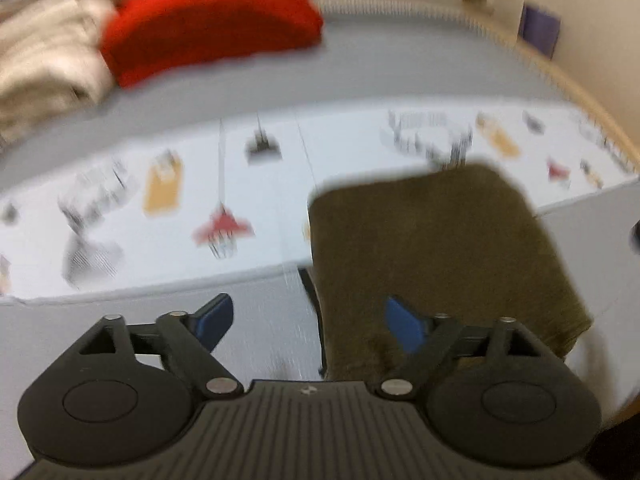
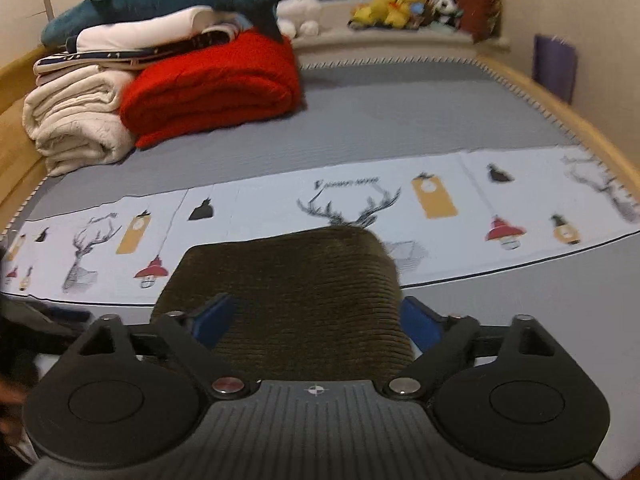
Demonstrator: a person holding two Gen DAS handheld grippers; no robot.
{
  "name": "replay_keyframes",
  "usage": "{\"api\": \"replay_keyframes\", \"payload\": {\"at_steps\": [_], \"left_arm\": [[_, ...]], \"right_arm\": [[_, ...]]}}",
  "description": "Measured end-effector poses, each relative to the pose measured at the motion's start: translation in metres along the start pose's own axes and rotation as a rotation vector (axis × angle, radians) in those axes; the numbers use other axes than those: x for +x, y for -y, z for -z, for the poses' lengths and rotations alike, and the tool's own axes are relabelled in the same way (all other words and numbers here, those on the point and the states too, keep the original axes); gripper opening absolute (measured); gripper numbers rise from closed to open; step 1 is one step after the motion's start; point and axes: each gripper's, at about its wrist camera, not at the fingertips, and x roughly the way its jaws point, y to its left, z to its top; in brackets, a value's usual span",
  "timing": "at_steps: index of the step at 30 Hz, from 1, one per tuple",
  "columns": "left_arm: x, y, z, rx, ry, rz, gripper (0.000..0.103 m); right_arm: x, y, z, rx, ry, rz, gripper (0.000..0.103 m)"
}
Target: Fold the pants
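Pants (image 2: 288, 300), folded, overhang the bed (image 2: 400, 120) edge and could slide off; left gripper (image 1: 308, 322) and right gripper (image 2: 316, 324) gape empty.

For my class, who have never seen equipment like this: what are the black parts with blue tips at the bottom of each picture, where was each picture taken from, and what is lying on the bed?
Each picture comes from a camera fixed on a hand-held gripper, looking forward along its two fingers. The black parts are the gripper, the blue tips its pads. One view shows the left gripper, the other the right gripper. Both stand open and hold nothing. Ahead of them the folded brown pants lie at the near edge of the bed, partly on a printed cloth with deer and lamps. Further back are a red blanket, cream bedding and a blue toy shark.
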Motion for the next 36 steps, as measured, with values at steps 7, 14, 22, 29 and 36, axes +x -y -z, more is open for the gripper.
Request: {"api": "replay_keyframes", "payload": {"at_steps": [7, 14, 22, 29, 36], "left_arm": [[-0.104, 0.028, 0.029, -0.075, 0.204, 0.005, 0.098], [-0.09, 0.065, 0.082, -0.078, 0.155, -0.037, 0.098], [-0.066, 0.068, 0.072, -0.075, 0.176, -0.019, 0.098], [-0.038, 0.055, 0.07, -0.147, 0.094, 0.014, 0.102], [-0.031, 0.057, 0.071, -0.157, 0.085, 0.02, 0.103]], "right_arm": [[-0.034, 0.001, 0.035, 0.046, 0.083, 0.065, 0.099], [-0.041, -0.008, 0.055, -0.003, 0.086, 0.097, 0.099], [-0.036, 0.001, 0.056, 0.01, 0.089, 0.127, 0.099], [-0.021, 0.0, 0.058, -0.007, 0.032, 0.108, 0.099], [-0.006, -0.001, 0.061, -0.045, -0.025, 0.147, 0.099]]}}
